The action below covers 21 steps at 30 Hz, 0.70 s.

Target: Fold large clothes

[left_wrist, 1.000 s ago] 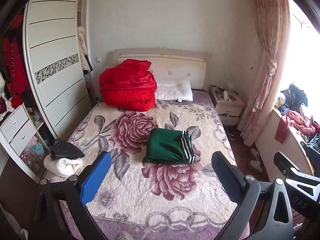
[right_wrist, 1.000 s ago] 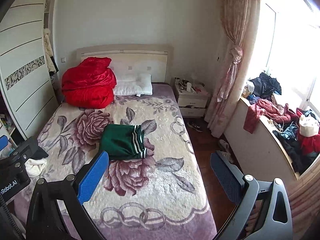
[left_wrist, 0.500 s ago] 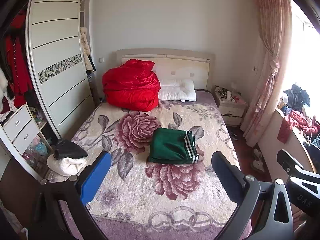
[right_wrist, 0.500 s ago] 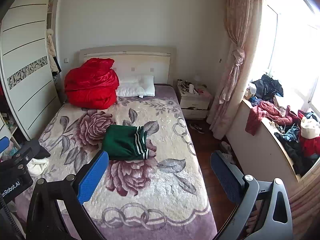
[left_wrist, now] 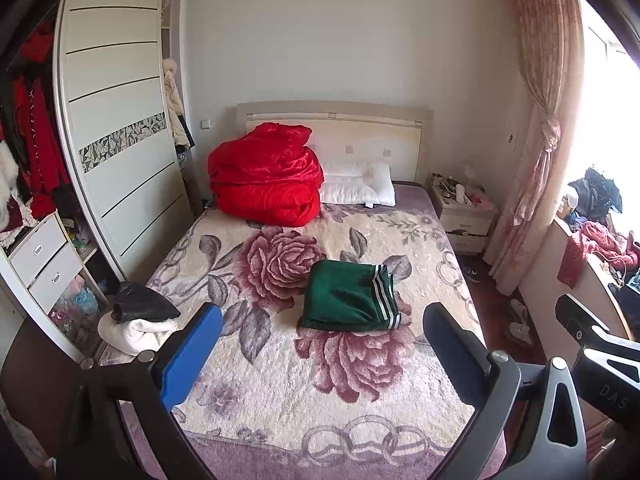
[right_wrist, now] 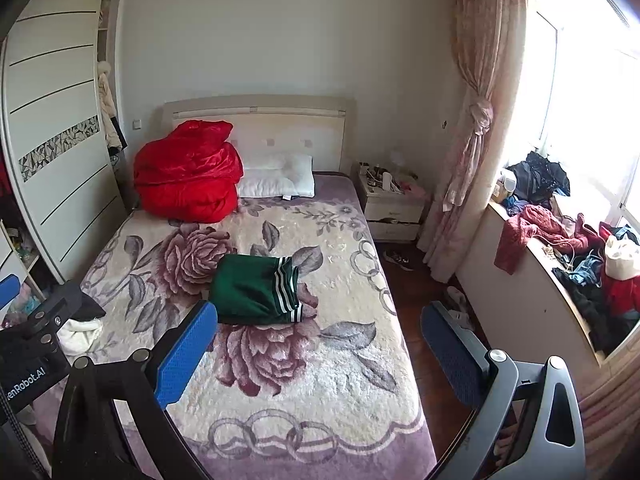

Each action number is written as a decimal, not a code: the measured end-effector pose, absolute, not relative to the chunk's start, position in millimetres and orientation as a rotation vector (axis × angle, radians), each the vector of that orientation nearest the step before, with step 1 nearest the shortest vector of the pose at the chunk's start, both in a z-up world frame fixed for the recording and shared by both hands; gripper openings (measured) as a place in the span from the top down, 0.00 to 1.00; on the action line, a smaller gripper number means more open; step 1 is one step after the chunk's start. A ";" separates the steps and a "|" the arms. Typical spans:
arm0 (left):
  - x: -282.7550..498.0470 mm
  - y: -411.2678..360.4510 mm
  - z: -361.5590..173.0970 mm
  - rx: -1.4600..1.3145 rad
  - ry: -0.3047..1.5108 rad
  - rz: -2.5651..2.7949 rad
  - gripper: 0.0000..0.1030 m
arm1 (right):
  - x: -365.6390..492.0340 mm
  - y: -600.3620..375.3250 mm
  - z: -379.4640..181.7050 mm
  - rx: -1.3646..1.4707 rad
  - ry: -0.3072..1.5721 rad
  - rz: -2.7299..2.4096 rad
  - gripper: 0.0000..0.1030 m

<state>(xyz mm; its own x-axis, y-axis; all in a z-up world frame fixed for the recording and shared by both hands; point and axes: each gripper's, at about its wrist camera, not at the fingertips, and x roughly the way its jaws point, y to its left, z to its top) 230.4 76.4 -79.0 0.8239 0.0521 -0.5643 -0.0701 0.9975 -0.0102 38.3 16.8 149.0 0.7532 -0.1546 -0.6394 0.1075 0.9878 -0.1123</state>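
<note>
A folded dark green garment (left_wrist: 348,298) with white stripes lies in the middle of the bed (left_wrist: 280,400), on the floral blanket; it also shows in the right wrist view (right_wrist: 256,290). My left gripper (left_wrist: 320,328) is open and empty, held well back above the foot of the bed. My right gripper (right_wrist: 318,326) is open and empty too, above the foot of the bed at its right side. Neither gripper touches the garment.
A red quilt (left_wrist: 266,178) and white pillow (left_wrist: 358,184) lie at the headboard. A black and white clothes pile (left_wrist: 140,320) sits at the bed's left edge. Wardrobe (left_wrist: 120,140) left, nightstand (left_wrist: 464,212) and cluttered window ledge (right_wrist: 568,248) right.
Both grippers have drifted slightly back and up, so the view has shifted a little. The green garment has not moved. Both grippers stayed open.
</note>
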 end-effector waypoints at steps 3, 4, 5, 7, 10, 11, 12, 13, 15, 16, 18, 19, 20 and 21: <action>231.3 76.4 -78.0 -0.031 0.602 0.060 0.00 | 36.5 17.3 148.3 -0.069 0.704 -0.145 0.00; 231.5 76.6 -78.0 -0.032 0.601 0.058 0.00 | 36.5 17.6 147.7 -0.068 0.706 -0.144 0.00; 231.8 76.7 -78.0 -0.034 0.603 0.057 0.00 | 38.1 17.8 148.2 -0.067 0.709 -0.142 0.00; 231.0 75.7 -78.0 -0.032 0.603 0.055 0.00 | 39.6 18.3 149.2 -0.068 0.713 -0.140 0.00; 229.7 74.4 -77.7 -0.029 0.599 0.054 0.00 | 40.3 19.2 151.0 -0.069 0.709 -0.137 0.00; 228.7 74.4 -77.8 -0.029 0.598 0.054 0.00 | 40.2 19.5 150.7 -0.072 0.709 -0.138 0.00; 227.9 74.2 -77.6 -0.028 0.596 0.054 0.00 | 40.3 20.1 151.1 -0.074 0.707 -0.137 0.00; 227.4 74.0 -77.2 -0.026 0.593 0.056 0.00 | 40.6 20.2 151.7 -0.075 0.705 -0.136 0.00; 225.0 74.9 -77.3 -0.027 0.592 0.054 0.00 | 38.3 21.3 151.2 -0.076 0.701 -0.136 0.00; 224.9 74.8 -77.6 -0.025 0.592 0.056 0.00 | 37.9 21.7 150.6 -0.076 0.701 -0.136 0.00; 224.4 75.1 -78.2 -0.026 0.596 0.056 0.00 | 37.9 22.0 150.2 -0.077 0.701 -0.136 0.00; 224.2 75.0 -78.4 -0.025 0.598 0.057 0.00 | 38.4 22.3 150.4 -0.077 0.701 -0.134 0.00; 223.2 75.2 -78.9 -0.024 0.599 0.059 0.00 | 36.7 22.5 150.2 -0.076 0.703 -0.134 0.00; 222.8 75.2 -78.9 -0.023 0.600 0.060 0.00 | 35.1 23.4 150.6 -0.075 0.702 -0.134 0.00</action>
